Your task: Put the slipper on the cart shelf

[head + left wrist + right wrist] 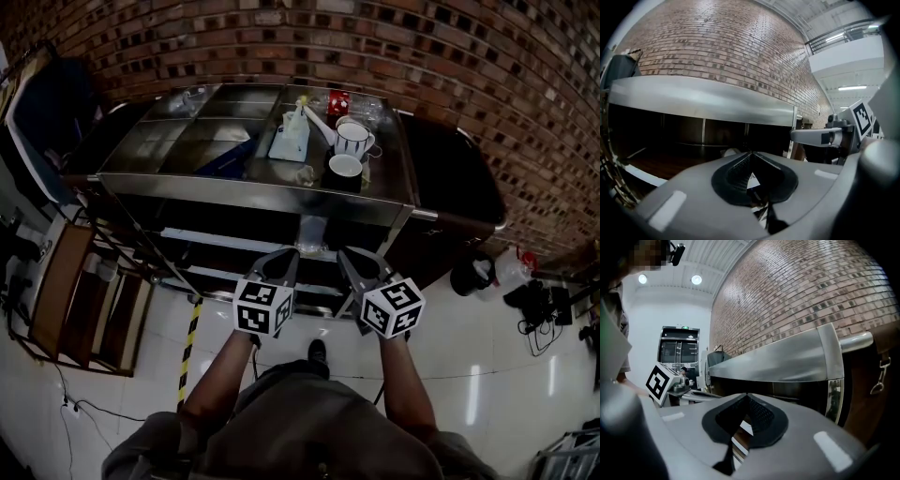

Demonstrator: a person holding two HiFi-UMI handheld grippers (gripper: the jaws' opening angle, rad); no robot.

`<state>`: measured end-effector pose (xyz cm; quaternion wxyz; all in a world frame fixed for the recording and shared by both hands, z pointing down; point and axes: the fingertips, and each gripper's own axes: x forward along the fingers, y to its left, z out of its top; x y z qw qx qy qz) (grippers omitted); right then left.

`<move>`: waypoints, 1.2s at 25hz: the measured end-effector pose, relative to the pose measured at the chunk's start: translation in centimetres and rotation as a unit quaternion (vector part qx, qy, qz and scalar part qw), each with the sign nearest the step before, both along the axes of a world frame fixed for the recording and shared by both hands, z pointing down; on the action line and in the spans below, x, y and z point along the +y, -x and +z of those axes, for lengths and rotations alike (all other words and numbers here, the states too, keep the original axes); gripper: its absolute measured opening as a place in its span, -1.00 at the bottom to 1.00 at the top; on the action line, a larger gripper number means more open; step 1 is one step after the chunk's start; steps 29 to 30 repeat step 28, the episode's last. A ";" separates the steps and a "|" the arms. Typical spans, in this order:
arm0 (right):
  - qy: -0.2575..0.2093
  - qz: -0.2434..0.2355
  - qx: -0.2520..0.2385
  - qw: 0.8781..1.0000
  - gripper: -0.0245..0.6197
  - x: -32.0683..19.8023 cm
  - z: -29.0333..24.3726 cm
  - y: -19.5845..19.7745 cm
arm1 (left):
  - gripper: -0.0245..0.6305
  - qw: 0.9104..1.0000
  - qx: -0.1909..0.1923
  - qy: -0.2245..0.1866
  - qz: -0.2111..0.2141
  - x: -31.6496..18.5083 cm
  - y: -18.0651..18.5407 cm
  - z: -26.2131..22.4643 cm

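Steel cart (281, 192) stands against red brick wall (450, 56). Floor (487, 375) is glossy white tile w/ yellow-black strip (192, 347) on the L side. Cart top carries white mug (353, 139), dark cup (345, 167) & red can (338, 101). Pale grey slipper (312, 231) lies on shelf (216, 240) under the top, approx. centre, hard to make out. L gripper (289, 255) & R gripper (349, 255) sit side by side just in front of the cart. Both jaws are closed tip to tip w/ nothing btwn them, clear of the slipper.
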<state>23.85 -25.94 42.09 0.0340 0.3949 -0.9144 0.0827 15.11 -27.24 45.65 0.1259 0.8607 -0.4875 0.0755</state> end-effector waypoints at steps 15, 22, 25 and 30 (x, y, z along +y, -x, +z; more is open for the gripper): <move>-0.013 -0.007 -0.003 1.000 -0.93 0.5 -1.0 0.0 | -0.90 1.000 -0.011 0.006 0.011 0.6 -0.6 -0.1; -0.016 -0.002 -0.002 1.000 -0.93 0.4 -1.2 -0.2 | -0.90 1.000 -0.010 0.003 0.015 0.4 -0.8 -0.3; -0.016 -0.001 -0.002 1.000 -0.93 0.4 -1.2 -0.3 | -0.90 1.000 -0.010 0.004 0.017 0.4 -1.0 -0.3; -0.015 0.001 -0.002 1.000 -0.93 0.4 -1.3 -0.5 | -0.90 1.000 -0.010 0.007 0.020 0.6 -1.2 -0.1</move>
